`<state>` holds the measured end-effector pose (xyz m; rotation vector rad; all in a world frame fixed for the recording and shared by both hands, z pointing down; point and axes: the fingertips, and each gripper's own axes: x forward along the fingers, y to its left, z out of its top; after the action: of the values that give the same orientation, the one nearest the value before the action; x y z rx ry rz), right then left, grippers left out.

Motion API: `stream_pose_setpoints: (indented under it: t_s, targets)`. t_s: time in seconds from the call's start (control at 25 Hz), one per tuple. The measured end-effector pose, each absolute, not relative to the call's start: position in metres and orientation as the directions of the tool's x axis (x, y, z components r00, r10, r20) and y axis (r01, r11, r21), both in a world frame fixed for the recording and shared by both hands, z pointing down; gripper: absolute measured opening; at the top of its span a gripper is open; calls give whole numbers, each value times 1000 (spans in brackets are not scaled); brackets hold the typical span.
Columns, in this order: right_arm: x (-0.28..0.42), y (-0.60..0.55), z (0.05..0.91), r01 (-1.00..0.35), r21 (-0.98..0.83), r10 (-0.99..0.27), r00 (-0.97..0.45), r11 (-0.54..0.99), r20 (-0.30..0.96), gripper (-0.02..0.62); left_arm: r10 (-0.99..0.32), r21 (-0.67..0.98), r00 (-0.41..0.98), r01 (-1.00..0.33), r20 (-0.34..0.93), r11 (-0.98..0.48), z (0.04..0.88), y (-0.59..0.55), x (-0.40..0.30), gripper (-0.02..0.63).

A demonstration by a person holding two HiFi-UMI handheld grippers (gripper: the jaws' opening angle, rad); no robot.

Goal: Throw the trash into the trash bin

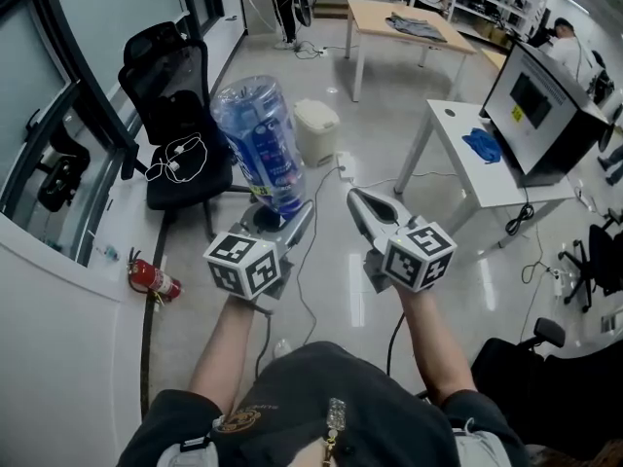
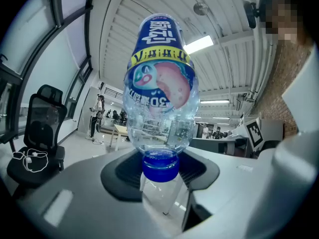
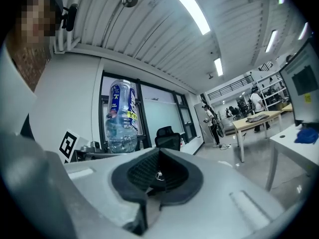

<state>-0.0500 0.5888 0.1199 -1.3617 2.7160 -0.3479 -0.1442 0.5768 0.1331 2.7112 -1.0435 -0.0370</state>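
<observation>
Bin (image 1: 321, 130) (white) partly behind bottle (image 1: 255, 136)

From up top, the neck of the clear crumpled plastic bottle with a blue label (image 1: 255, 139) disappears between the left gripper (image 1: 282, 217)'s grey jaws. The label print's too warped to read. The standing person in dark clothes (image 1: 285, 8) way back gets chopped off by the top edge.

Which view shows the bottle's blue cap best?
The left gripper view: the blue cap of the plastic bottle sits close up, clamped in the left gripper. The head view shows the bottle's body, but the cap end is lost among the jaws. The right gripper view shows the bottle small, cap unclear.
</observation>
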Motion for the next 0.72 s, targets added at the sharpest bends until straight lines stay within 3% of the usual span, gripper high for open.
stream_pose_setpoints:
  t_s: [0.72]
  targets:
    - [13,582,134,-776,-237,-791,-610,585,41,3,-722,240,686,-719,88,-653,148,569,-112,202]
